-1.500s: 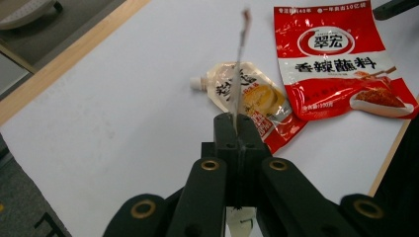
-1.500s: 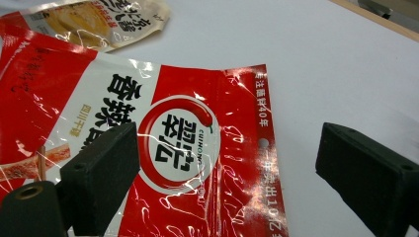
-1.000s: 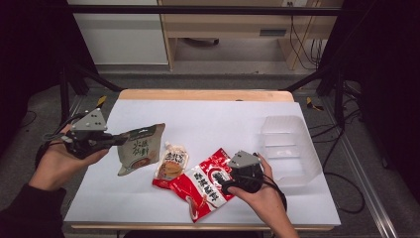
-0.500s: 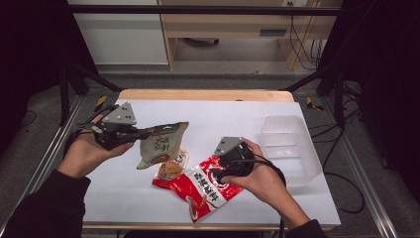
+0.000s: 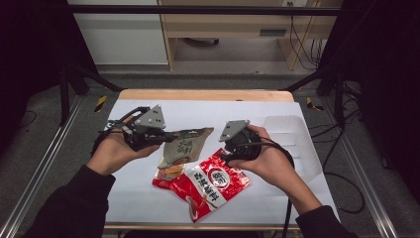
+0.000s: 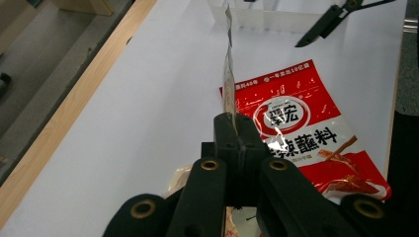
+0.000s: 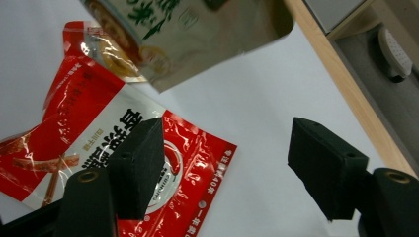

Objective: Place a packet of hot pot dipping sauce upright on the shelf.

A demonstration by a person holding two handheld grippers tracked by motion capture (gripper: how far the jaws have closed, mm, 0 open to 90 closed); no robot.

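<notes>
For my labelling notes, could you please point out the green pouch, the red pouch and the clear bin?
green pouch [image 5: 185,146], high view, printed front.
red pouch [image 5: 214,184], high view, white centre label.
clear bin [image 5: 287,130], high view, near wall.

Olive-green snack pouch [image 5: 184,145] — raised off the table, clamped at one edge. Red seasoning pouch [image 5: 210,186] — flat, glossy, lying beneath it on the white surface.

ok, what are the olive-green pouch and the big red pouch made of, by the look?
Olive-green printed pouch: likely laminated plastic film, fairly matte; seen edge-on in the left gripper view it is thin, its edge silvery, perhaps foil-lined. Large red-and-white printed pouch: glossy plastic film, with glare streaks and wrinkles; its clear areas seem to show the contents.
</notes>
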